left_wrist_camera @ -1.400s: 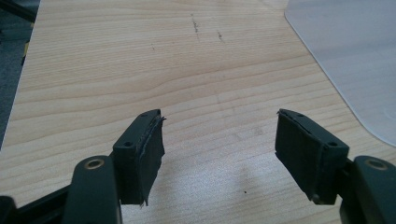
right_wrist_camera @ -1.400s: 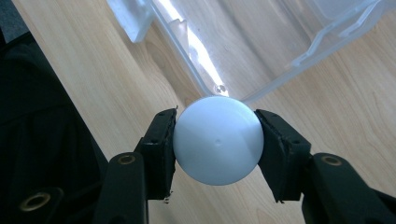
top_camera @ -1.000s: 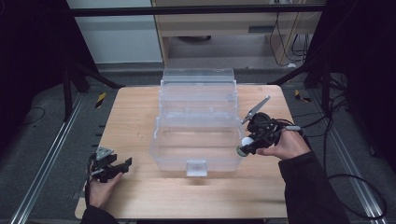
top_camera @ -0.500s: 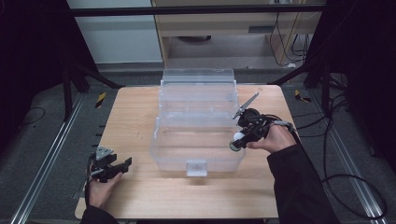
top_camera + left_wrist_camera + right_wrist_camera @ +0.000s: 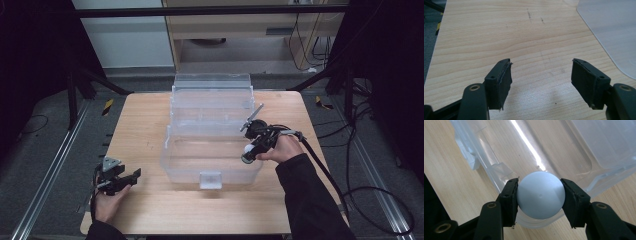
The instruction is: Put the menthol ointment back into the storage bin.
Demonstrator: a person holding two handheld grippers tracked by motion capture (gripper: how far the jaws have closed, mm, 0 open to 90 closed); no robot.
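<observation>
- Right tongs [image 5: 539, 195] have a white ball [image 5: 540, 195] pinched squarely between both black pads, one pad pressed to each side of it.
- In the high view the ball [image 5: 248, 148] sits at the right rim of the clear plastic box [image 5: 212, 172], right tongs [image 5: 248, 154] reaching in from the person's right hand [image 5: 282, 149].
- Looking along the right tongs, the ball hangs over the box's corner edge, with the see-through floor of the box [image 5: 564, 150] stretching beyond it and the wood of the desk [image 5: 446, 170] showing through and beside it.
- The box stands in the middle of the desk [image 5: 145, 120], lid [image 5: 212, 85] open and tipped up at the far side; a small latch tab sits at the middle of the near wall.
- Nothing can be made out lying on the floor of the box; the plastic is clear, with glare on it.
- Left tongs [image 5: 541, 80] are spread wide, bare wood between the pads, nothing gripped.
- From above, the left tongs [image 5: 120, 180] rest low at the near left corner of the desk, held in the left hand [image 5: 107, 200], well apart from the box.
- A rounded corner of the box [image 5: 611, 32] shows at the upper right of the left gripper view.
</observation>
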